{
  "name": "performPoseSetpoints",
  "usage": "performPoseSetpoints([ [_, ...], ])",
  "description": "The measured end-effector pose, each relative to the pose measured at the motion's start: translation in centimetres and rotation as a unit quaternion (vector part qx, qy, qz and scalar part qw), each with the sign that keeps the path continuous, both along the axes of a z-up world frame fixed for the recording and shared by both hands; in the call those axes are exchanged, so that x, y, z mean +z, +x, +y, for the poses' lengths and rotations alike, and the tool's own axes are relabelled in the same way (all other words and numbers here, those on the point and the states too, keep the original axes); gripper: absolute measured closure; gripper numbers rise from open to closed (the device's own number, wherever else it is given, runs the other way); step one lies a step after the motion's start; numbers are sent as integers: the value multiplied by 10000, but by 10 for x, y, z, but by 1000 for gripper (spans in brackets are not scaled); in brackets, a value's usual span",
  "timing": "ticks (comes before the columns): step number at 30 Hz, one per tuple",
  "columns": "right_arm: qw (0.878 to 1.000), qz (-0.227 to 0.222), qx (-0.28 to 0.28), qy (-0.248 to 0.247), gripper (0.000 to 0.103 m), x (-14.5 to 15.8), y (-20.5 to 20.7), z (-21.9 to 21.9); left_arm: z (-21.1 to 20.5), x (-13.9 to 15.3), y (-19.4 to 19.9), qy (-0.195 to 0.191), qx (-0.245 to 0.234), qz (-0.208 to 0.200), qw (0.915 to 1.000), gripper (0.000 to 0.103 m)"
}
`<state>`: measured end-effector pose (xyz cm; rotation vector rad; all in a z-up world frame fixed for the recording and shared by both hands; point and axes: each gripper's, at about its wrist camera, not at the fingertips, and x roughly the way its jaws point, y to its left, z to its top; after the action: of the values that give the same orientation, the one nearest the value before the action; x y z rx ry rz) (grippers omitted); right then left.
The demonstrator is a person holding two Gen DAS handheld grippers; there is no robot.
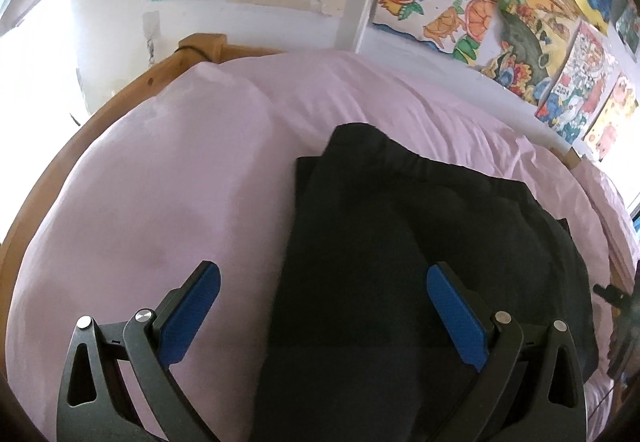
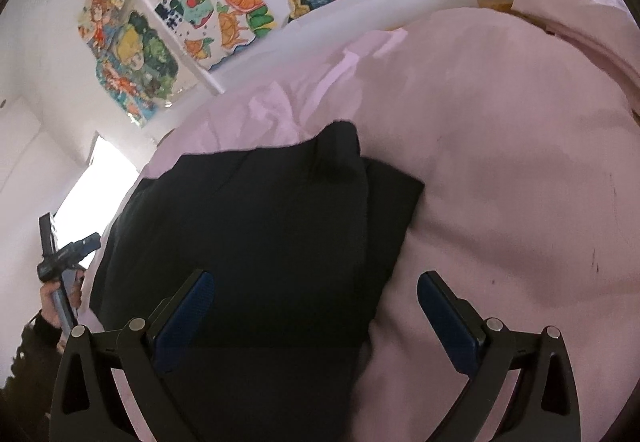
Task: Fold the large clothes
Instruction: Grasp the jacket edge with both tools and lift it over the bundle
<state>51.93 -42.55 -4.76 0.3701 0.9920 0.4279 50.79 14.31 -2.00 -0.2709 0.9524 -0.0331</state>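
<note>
A black garment [image 1: 420, 242] lies folded into a thick stack on the pink bed sheet [image 1: 160, 202]. It also shows in the right wrist view [image 2: 260, 234], with a folded edge sticking out at its right side. My left gripper [image 1: 323, 274] is open and empty, hovering over the garment's left edge. My right gripper [image 2: 315, 280] is open and empty, hovering over the garment's right edge. In the right wrist view the left gripper [image 2: 68, 254] shows at the far left, held in a hand.
A wooden bed frame [image 1: 120, 82] runs around the mattress. Colourful drawings [image 1: 460, 2] hang on the white wall behind the bed. A bright window [image 1: 36, 74] is at the left. A pink pillow [image 2: 572, 2] lies at the bed's far right end.
</note>
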Motion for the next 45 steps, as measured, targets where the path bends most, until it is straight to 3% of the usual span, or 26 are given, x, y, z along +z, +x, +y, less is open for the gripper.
performPoseSetpoints([
  [3,9998,116,135,41,0,-5,-4,2,10,-1,-5,-261,-6,37,9997,2],
  [7,9985,403,259,258,0,-17,-3,4,20,-10,-7,-689,-384,310,9964,2],
  [16,9911,1032,652,525,0,-49,-2,12,34,-28,-9,-1104,-1049,607,9865,2],
  [25,9822,1295,835,1078,0,-70,9,9,15,-50,-3,-933,-1896,980,9725,2],
  [28,9799,1301,877,1228,0,-76,13,12,16,-58,-1,-1152,-2041,1125,9656,2],
  [34,9773,1288,904,1421,0,-81,15,16,17,-65,1,-1468,-2222,1330,9546,2],
  [39,9778,1249,819,1469,0,-80,13,20,17,-64,8,-1666,-1921,1512,9552,2],
  [41,9773,1246,845,1488,4,-80,13,23,17,-64,11,-1748,-1702,1574,9569,3],
  [43,9758,1264,865,1561,14,-80,12,25,18,-63,12,-1794,-1617,1546,9580,18],
  [45,9755,1243,883,1584,21,-80,11,26,22,-62,11,-1933,-1466,1509,9583,26],
])
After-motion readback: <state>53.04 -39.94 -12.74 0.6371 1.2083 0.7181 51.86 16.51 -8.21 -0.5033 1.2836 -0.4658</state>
